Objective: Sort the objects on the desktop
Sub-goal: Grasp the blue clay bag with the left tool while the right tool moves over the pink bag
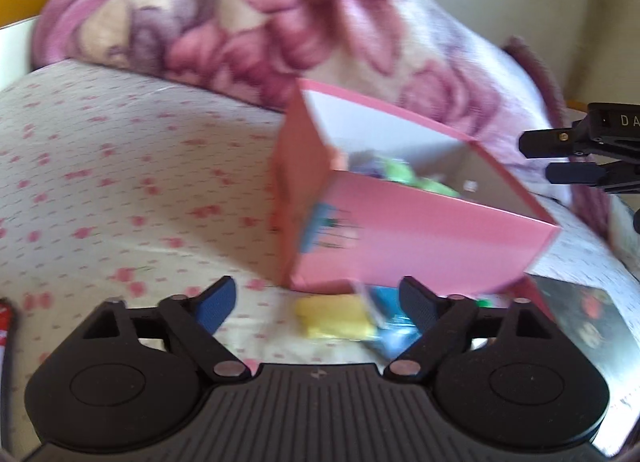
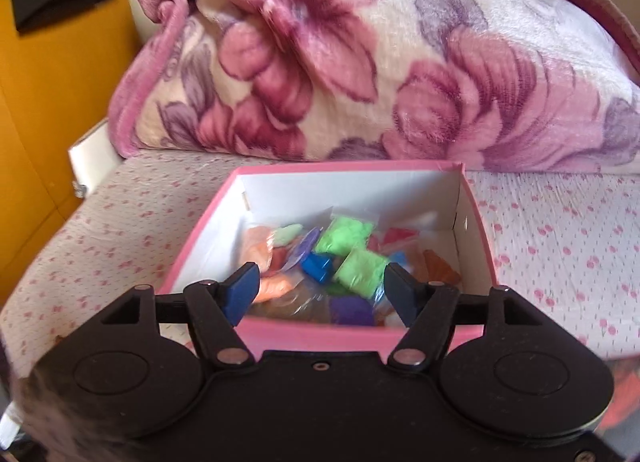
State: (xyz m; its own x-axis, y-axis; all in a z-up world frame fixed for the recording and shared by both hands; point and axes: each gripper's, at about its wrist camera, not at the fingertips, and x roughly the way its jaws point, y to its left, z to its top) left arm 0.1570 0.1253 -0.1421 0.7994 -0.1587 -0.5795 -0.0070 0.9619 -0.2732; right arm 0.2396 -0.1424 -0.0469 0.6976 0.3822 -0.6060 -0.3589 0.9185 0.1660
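While both tongs hang over the bed, the pink box (image 2: 472, 230) sits on the cherry-print bed sheet (image 2: 560, 246) w/ its top open, white inside, holding a heap of small bagged clay packets: green packets (image 2: 352, 238), a blue piece (image 2: 318, 267), orange ones (image 2: 256, 250), purple (image 2: 352, 310) near the front wall. Right tongs (image 2: 320, 286) are spread wide, nothing between the pads, fingertips poised just above the box's near rim & over the packets. A folded floral blanket (image 2: 360, 62) lies behind the box, against the far side of the bed. From the left wrist view the frame is blurred; the pink box (image 1: 420, 238) shows corner-on and looks tilted, though that may be camera angle. Left tongs (image 1: 320, 302) are also wide apart & hold nothing. Just ahead of them, on the sheet at the foot of the box, lie a yellow packet (image 1: 332, 318) & a blue packet (image 1: 390, 322), the blue one touching or nearly touching the right-hand finger; can't tell which. A dark printed card or lid (image 1: 588, 326) lies beside the box at right. The right tongs' black body (image 1: 588, 150) pokes in at the right edge, above the box's far corner.
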